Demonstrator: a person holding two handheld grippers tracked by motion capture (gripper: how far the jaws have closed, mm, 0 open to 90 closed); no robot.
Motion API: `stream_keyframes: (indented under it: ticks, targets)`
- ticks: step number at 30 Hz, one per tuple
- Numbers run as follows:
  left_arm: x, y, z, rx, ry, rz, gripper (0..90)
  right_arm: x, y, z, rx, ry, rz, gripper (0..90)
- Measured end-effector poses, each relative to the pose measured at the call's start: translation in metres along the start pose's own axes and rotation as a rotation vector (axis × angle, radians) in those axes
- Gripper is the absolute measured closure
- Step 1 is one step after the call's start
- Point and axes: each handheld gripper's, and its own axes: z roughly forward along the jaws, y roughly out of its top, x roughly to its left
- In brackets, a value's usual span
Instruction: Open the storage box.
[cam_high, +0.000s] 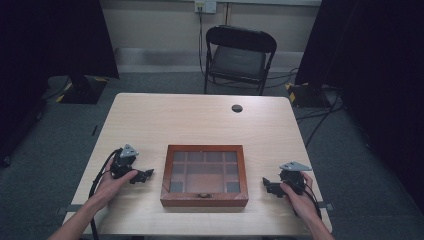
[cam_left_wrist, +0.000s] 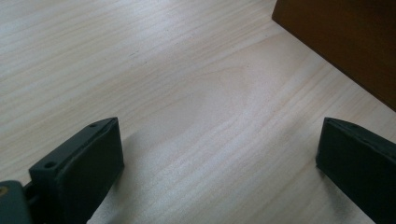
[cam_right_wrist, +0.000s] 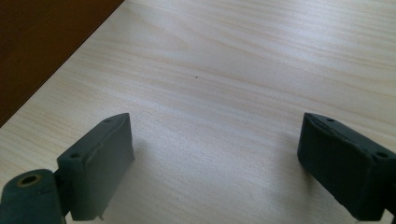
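1. Both black two-jaw grippers, left (cam_high: 143, 174) and right (cam_high: 268, 184), rest with jaws released, holding nothing.
2. Brown wooden glass-lidded box (cam_high: 204, 175) sits closed between them on the pale wooden counter (cam_high: 200, 120).
3. Probably approach the front latch (cam_high: 203, 195) slowly, steadying the box.

Left tool (cam_high: 145, 174), right tool (cam_high: 267, 185): jaws apart.

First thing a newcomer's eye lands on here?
The wooden box with its glass grid lid, closed, at the near middle of the table. Next, the left gripper and right gripper flanking it, one on each side, jaws wide open over bare tabletop and pointing inward at the box. Beyond the table, a black folding chair stands against the wall.
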Motion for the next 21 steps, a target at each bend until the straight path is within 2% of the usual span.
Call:
stream_keyframes:
  ticks: [4, 6, 7, 11, 14, 16, 21]
  targets:
    - [0.001, 0.002, -0.003, 0.015, 0.006, 0.001, 3.8, 0.0, 0.0, 0.0, 0.0, 0.0, 0.0, 10.0]
    - [0.001, 0.003, -0.004, -0.001, 0.008, -0.02, 11.4, 0.0, 0.0, 0.0, 0.0, 0.0, 0.0, 10.0]
    - [0.001, 0.004, -0.005, 0.001, 0.013, -0.024, 18.1, 0.0, 0.0, 0.0, 0.0, 0.0, 0.0, 10.0]
    - [-0.001, 0.008, -0.008, 0.003, -0.009, -0.015, 16.6, 0.0, 0.0, 0.0, 0.0, 0.0, 0.0, 10.0]
    - [-0.003, 0.012, -0.012, -0.024, -0.027, -0.029, 16.2, 0.0, 0.0, 0.0, 0.0, 0.0, 0.0, 10.0]
    - [-0.005, 0.015, -0.017, -0.058, -0.058, -0.06, 16.8, 0.0, 0.0, 0.0, 0.0, 0.001, 0.0, 10.0]
    - [-0.008, 0.021, -0.026, -0.091, -0.09, -0.068, 20.5, 0.0, 0.0, 0.0, 0.002, 0.002, -0.002, 10.0]
